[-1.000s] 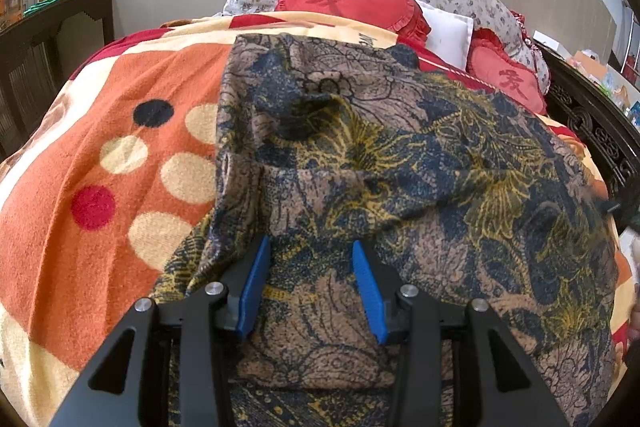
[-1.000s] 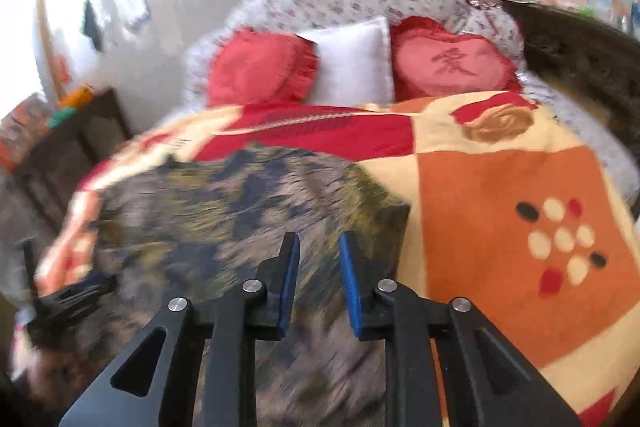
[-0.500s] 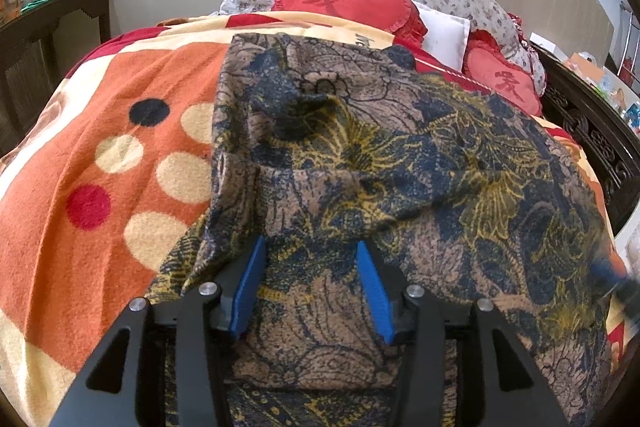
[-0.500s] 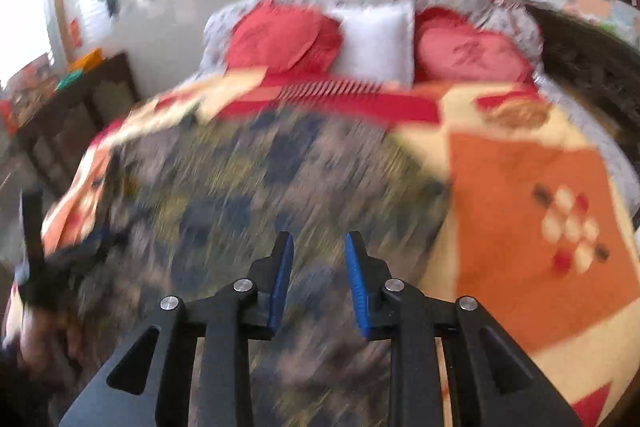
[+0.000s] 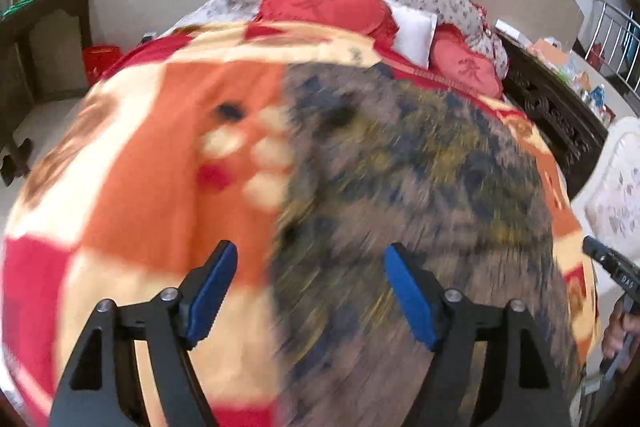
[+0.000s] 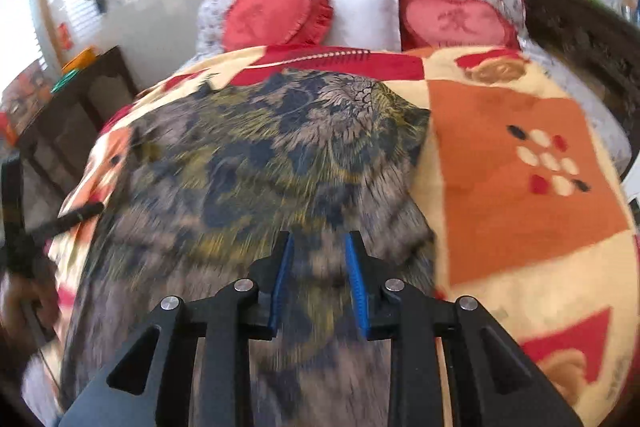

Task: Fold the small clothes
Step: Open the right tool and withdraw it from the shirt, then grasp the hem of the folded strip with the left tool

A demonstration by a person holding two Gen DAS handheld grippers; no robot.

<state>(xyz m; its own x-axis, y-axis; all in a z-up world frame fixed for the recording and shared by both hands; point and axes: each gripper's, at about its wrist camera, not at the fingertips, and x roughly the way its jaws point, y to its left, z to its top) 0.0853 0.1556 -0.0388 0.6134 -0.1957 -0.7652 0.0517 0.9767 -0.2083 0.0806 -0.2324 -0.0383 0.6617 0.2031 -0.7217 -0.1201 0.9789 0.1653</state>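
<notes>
One garment [image 5: 420, 195] is all you have to fold: a brown, navy and yellow patterned piece spread flat on the bed's orange, cream and red blanket [image 5: 152, 187], with its long axis running from the bottom edge of both wrist views up towards the pillows.

Your left hand-held gripper [image 5: 308, 291] has just been opening and its blue pads now stand wide apart. The garment's left edge runs up the frame between them, so one pad hangs over bare blanket and the other over cloth; nothing is pinched. In the right wrist view your right hand-held gripper [image 6: 318, 283] sits low and centre, over the near part of the garment, pads a moderate way apart. Motion blur hides whether any cloth rises between them, though none looks clamped.

The garment lies ahead of and beneath both grippers. The left one lines up with the left side edge, while the right one is inboard of the right edge, which lies to the right of its pads. The left looks better placed to take an edge.

Counted: two red heart cushions [image 6: 276, 15], one white pillow [image 6: 366, 11] between them, and a dark side table [image 5: 44, 39] at upper left.
</notes>
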